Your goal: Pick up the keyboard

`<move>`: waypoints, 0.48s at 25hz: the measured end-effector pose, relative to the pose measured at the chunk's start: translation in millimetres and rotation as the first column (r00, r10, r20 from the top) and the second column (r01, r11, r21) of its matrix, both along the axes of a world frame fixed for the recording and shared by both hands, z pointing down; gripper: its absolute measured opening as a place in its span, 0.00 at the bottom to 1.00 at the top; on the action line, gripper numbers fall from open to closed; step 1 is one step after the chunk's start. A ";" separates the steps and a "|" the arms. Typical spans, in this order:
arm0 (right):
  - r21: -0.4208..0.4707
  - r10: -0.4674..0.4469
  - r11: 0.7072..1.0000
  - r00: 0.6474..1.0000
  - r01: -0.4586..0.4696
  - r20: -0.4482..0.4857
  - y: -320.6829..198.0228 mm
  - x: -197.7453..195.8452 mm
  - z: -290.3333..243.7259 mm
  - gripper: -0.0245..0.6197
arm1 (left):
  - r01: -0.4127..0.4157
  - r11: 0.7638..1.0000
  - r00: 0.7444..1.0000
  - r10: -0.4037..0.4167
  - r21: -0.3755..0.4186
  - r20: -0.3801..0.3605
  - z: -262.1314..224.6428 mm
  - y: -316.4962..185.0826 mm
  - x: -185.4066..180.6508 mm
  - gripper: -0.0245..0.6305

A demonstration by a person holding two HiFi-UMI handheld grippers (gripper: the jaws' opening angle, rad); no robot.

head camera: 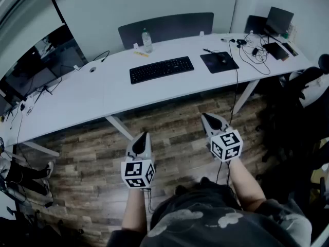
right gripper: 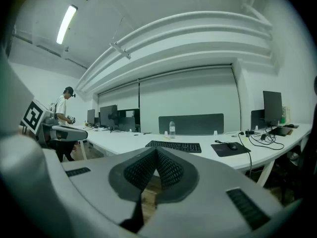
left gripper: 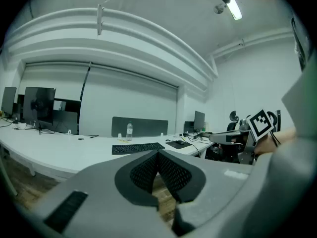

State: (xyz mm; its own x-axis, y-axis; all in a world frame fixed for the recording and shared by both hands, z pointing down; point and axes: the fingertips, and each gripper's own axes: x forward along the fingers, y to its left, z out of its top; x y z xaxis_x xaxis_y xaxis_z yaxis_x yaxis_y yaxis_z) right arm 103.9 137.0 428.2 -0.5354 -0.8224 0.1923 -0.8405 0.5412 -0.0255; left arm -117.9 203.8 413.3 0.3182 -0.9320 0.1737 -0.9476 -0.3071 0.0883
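Observation:
A black keyboard [head camera: 161,69] lies on the long white desk [head camera: 82,94], near its middle; it also shows far off as a dark strip, the keyboard [left gripper: 137,148] in the left gripper view and the keyboard [right gripper: 174,146] in the right gripper view. My left gripper [head camera: 142,139] and right gripper [head camera: 209,121] hang over the wooden floor in front of the desk, well short of the keyboard. Both are shut with nothing between the pads. The left gripper [left gripper: 158,155] and right gripper [right gripper: 156,153] point roughly level toward the desk.
On the desk stand a water bottle [head camera: 147,40], a black mouse pad with a mouse [head camera: 219,62], tangled cables [head camera: 252,53] and a laptop [head camera: 280,20] at the right, monitors [head camera: 36,68] at the left. A grey divider [head camera: 167,28] backs the desk. Desk legs [head camera: 119,127] stand ahead; an office chair [head camera: 308,86] sits right.

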 end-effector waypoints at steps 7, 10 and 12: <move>-0.005 0.004 1.000 1.000 -0.004 -0.009 4.0 -13.5 1.9 0.04 | -0.007 1.000 1.000 0.007 -0.001 -0.022 6.7 2.9 -11.1 0.04; -0.018 0.018 1.000 1.000 -0.018 -0.006 7.3 -13.8 5.0 0.04 | -0.017 1.000 1.000 0.017 -0.014 -0.026 13.2 4.6 -12.4 0.04; -0.024 0.025 0.999 1.000 -0.025 -0.006 9.8 -12.8 7.4 0.04 | -0.020 0.999 0.999 0.018 -0.031 -0.041 20.4 5.9 -13.2 0.04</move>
